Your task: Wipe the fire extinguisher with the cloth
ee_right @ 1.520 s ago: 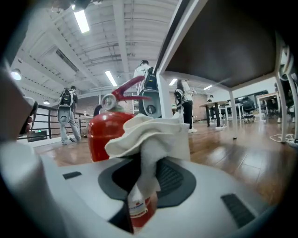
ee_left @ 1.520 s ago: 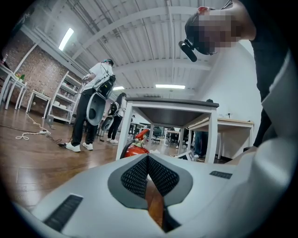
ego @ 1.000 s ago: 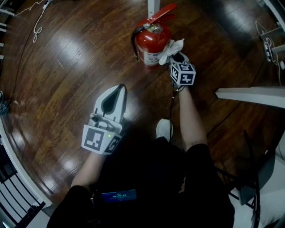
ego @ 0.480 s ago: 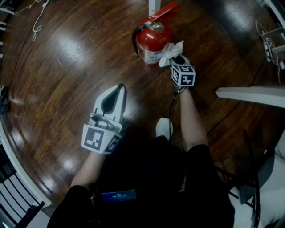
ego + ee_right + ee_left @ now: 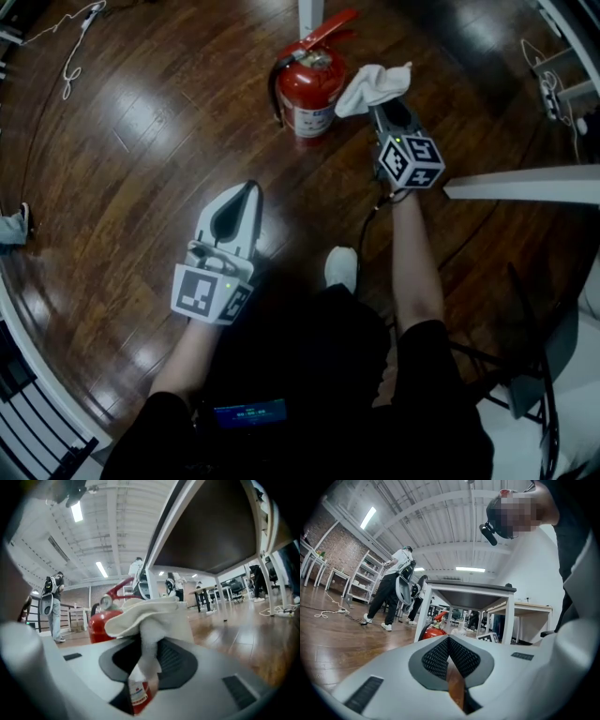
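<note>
Fire extinguisher is the far marker on the floor. Nearest to the person, well short of it and to its left, hangs the left gripper, its jaws drawn together with nothing between them. A white shoe rests on the boards on the near side of the extinguisher.

Closer to the extinguisher, the right gripper is clamped on a bunched white cloth, which it holds just beside the extinguisher's right flank. No view settles whether the two touch.

The extinguisher stands upright: a red cylinder with a white label, a black hose down its left side and a red lever on top. It sits on a dark, glossy wooden floor that catches the lamps. A white table leg rises just behind it, and a pale cable trails far to its left.

The head view shows only floor. The left gripper view adds a white table over the extinguisher, people standing, shelving and strip lights under a white ceiling. The right gripper view shows the extinguisher's gauge and the table's dark underside.
</note>
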### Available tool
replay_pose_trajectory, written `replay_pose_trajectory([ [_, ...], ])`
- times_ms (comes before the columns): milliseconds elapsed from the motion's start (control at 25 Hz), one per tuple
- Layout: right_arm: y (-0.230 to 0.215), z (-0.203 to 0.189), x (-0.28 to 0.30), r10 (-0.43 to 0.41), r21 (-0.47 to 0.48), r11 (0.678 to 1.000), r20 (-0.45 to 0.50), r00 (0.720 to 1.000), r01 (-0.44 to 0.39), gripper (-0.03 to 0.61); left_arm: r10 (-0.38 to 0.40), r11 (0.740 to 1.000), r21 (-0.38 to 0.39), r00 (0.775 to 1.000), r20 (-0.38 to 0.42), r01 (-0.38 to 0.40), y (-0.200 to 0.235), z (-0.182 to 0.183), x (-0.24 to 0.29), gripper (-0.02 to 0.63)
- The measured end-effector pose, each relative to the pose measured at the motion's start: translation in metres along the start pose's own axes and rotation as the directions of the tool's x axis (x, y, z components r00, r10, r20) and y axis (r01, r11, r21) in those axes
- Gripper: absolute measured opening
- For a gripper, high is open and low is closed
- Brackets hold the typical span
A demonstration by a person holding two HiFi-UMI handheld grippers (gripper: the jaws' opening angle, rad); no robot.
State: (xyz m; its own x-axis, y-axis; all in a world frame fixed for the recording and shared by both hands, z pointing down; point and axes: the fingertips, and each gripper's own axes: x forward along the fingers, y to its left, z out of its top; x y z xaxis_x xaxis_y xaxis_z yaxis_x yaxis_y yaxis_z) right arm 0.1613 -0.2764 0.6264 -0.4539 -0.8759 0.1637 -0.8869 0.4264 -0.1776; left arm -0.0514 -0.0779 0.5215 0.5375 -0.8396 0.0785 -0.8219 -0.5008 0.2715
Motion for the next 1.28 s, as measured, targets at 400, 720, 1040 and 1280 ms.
replay_pose_trajectory([
  [400,0.053,0.113,-0.026,0.099,-0.033,0.995,0.189,0.977,-0.095,0.114,-0.013,1.0,0.001,1.0,0.004,0.013,-0.006,0.001,-0.009,0.002],
  [720,0.066,0.062,-0.002,0.074,-0.078,0.995,0.066,0.995,-0.069,0.114,-0.02,1.0,0.003,1.0,-0.007,0.02,-0.005,-0.003,-0.016,0.002],
  [1040,0.058,-0.017,0.002,0.035,-0.094,0.995,-0.077,0.996,-0.042,0.112,-0.017,1.0,-0.01,1.0,-0.006,0.017,-0.002,-0.009,-0.015,0.002],
  [1280,0.051,-0.088,0.012,0.016,-0.047,0.999,-0.197,0.98,-0.026,0.112,-0.007,1.0,-0.016,1.0,-0.002,0.007,0.001,-0.008,-0.018,0.002],
])
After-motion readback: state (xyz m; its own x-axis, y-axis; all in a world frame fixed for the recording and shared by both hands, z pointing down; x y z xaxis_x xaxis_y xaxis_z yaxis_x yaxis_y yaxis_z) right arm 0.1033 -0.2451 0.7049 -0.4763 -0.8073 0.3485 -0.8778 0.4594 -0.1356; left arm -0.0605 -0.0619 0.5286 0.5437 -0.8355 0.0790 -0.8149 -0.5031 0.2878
